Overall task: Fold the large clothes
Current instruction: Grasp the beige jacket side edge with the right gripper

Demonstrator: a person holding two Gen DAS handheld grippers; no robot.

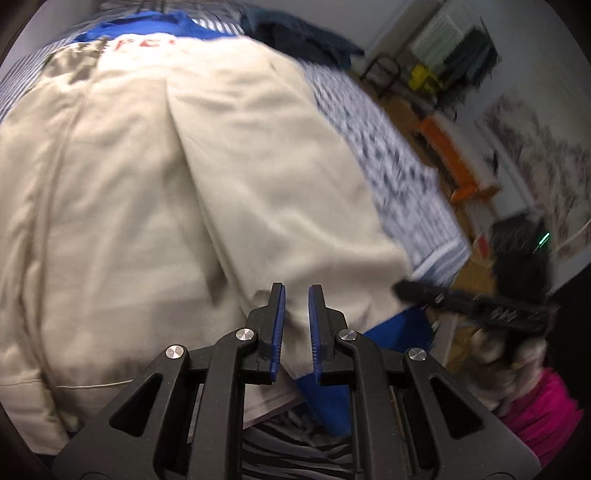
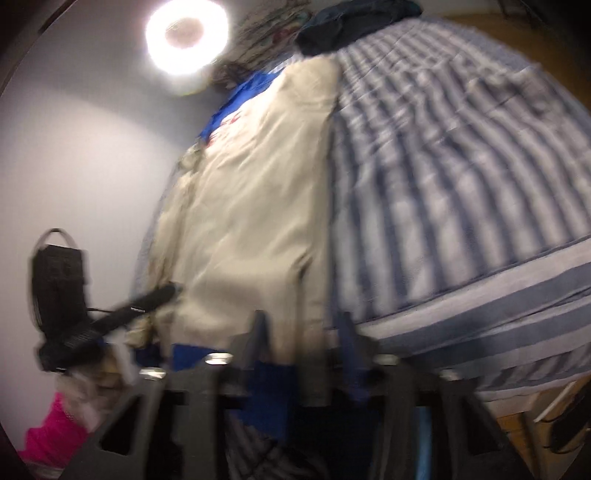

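Note:
Large beige trousers (image 1: 184, 192) lie spread lengthwise on a bed; they also show in the right wrist view (image 2: 251, 206). A blue garment (image 1: 147, 26) lies under them, and its near edge (image 1: 395, 332) sticks out at the trouser hem. My left gripper (image 1: 296, 291) hovers over the near hem, its blue-padded jaws slightly apart with nothing between them. My right gripper (image 2: 303, 325) is blurred, its jaws apart at the hem's right corner. The right gripper's finger (image 1: 417, 290) shows at the trousers' right edge in the left wrist view.
The striped blue-white bedspread (image 2: 461, 192) covers the bed. A dark garment (image 1: 295, 33) lies at the far end. An orange stool (image 1: 450, 155) and a cluttered rack (image 1: 454, 44) stand on the wooden floor to the right. A ceiling lamp (image 2: 186, 33) glares.

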